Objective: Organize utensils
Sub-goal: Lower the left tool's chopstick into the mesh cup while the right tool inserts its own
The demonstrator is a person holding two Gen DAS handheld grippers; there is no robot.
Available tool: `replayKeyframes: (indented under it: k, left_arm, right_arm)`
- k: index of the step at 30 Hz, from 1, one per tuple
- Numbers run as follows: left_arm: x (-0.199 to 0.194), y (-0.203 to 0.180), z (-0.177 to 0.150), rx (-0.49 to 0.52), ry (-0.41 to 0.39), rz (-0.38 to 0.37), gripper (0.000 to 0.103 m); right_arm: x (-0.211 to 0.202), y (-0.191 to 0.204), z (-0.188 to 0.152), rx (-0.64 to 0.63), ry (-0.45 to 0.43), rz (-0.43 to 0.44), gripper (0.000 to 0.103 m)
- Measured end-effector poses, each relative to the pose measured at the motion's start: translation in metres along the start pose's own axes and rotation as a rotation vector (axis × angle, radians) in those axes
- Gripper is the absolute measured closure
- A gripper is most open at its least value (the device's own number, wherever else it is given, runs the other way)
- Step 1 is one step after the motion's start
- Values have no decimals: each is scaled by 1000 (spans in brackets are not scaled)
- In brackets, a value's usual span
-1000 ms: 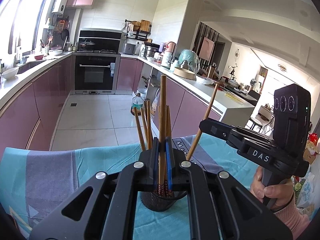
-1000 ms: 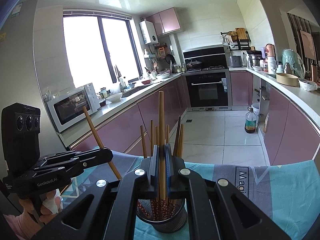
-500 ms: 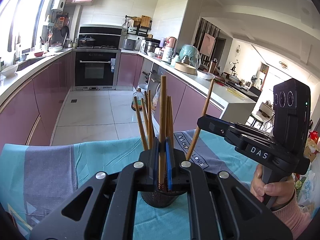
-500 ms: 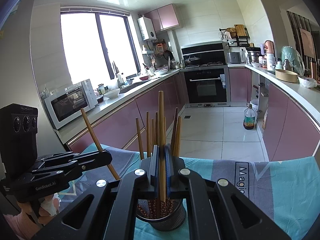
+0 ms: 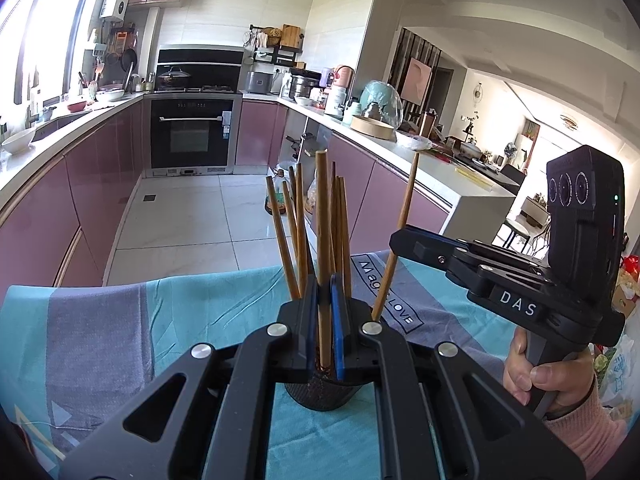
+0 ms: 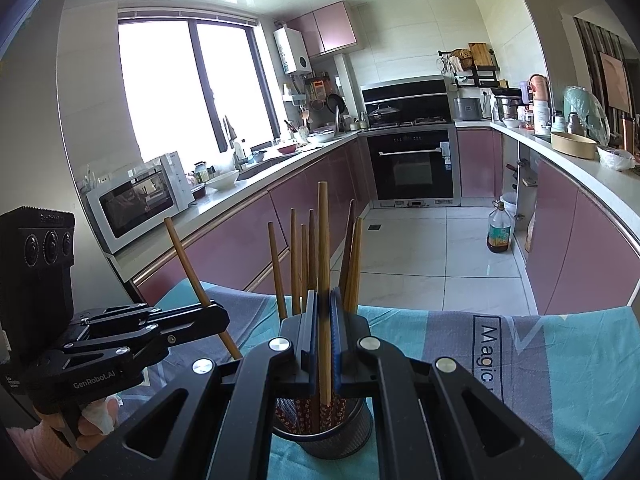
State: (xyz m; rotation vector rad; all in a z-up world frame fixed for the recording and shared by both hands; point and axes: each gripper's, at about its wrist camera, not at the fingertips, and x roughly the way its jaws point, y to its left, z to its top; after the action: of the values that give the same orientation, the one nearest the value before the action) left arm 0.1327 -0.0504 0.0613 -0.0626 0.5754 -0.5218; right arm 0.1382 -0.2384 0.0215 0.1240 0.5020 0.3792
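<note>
A black mesh utensil cup [image 5: 324, 386] [image 6: 324, 436] stands on the teal cloth and holds several wooden chopsticks [image 5: 298, 236] [image 6: 296, 264]. My left gripper [image 5: 325, 320] is shut on one upright chopstick [image 5: 323, 208] right above the cup. My right gripper [image 6: 325, 344] is shut on another upright chopstick [image 6: 323, 232], also above the cup. Each gripper shows in the other's view, holding its chopstick [image 5: 404, 224] [image 6: 192, 272] tilted.
A teal and grey cloth [image 5: 120, 328] [image 6: 560, 360] covers the table. Behind it lie the kitchen floor, pink cabinets [image 6: 288, 216], an oven [image 5: 192, 136], a microwave [image 6: 138, 200] and a brown bottle [image 6: 498, 230] on the floor.
Both grippers have lifted a little with their chopsticks, whose lower ends now sit higher over the cup. The cup has not moved.
</note>
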Motion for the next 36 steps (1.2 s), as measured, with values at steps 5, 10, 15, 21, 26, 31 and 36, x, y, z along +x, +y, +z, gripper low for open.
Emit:
replayKeyframes:
  k: [5, 10, 15, 21, 26, 31, 36]
  left_arm:
    - [6, -4, -1, 5, 11, 1, 96]
    - [11, -4, -2, 12, 19, 9, 95]
    - [19, -7, 2, 23, 25, 15, 95]
    - [29, -12, 3, 33, 35, 22, 95]
    - [35, -9, 5, 31, 36, 31, 95]
    - [39, -6, 4, 25, 40, 44, 95]
    - [48, -7, 2, 20, 50, 49, 94]
  right_arm:
    - [0, -2, -2, -3, 6, 2, 98]
    - [3, -1, -3, -4, 15, 2, 98]
    - [7, -2, -4, -4, 23, 4, 98]
    - [12, 1, -4, -12, 33, 4, 98]
    - [15, 0, -2, -14, 36, 5, 98]
    - [16, 1, -3, -11, 36, 6, 98]
    - [18, 2, -4, -8, 39, 8, 98]
